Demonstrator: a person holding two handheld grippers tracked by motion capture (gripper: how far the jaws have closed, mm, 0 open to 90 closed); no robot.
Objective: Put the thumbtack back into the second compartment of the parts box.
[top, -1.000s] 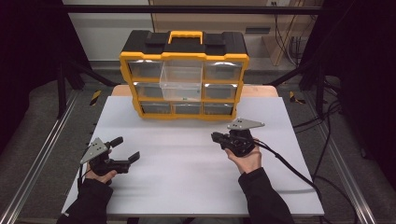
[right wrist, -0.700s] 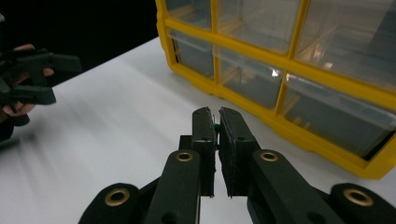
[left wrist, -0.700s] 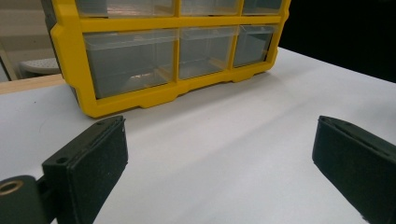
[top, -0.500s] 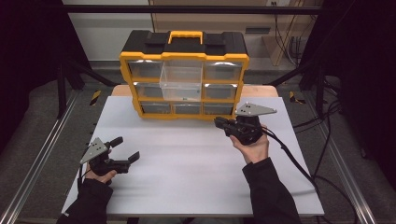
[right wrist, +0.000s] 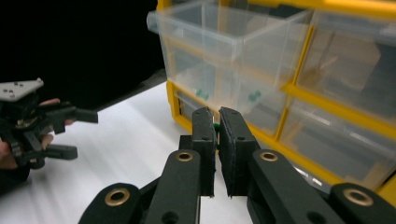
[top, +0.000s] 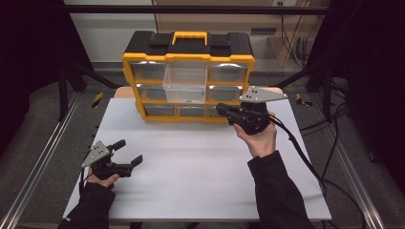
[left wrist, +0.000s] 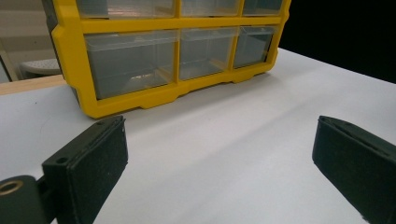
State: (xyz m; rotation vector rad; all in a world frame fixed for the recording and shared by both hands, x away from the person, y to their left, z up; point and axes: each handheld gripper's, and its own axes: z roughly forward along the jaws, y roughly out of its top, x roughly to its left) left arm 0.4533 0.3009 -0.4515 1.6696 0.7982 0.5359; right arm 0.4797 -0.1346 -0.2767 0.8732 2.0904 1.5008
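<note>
Right gripper (top: 228, 111): it has travelled forward from mid-table over the last second and is now close in front of the yellow plastic drawer organiser with the black top (top: 143, 49), at its right-hand lower rows.
Right jaws: nearly closed, a thin slit between the pads; a small green item (right wrist: 216, 127) shows in that slit in the right gripper view. Whether it is pinched or just lies behind, I cannot tell.
Open drawer: the clear plastic drawer in the middle column (top: 185, 86) stands pulled out past the others; the right gripper view shows small green pieces (right wrist: 254, 97) visible through its clear walls.
Left gripper (top: 128, 152): unchanged from a second ago, resting low at the near left of the white tabletop (top: 200, 162), well apart from the organiser.
Left jaws: wide apart, nothing between them; bare table lies between the pads (left wrist: 93, 158).
Meaning: judged from the approach, the right hand is carrying a small part toward the pulled-out drawer, or closing in to handle it; the drop-off is not yet done.
Next need: probably lift above the drawer rim before releasing.
</note>
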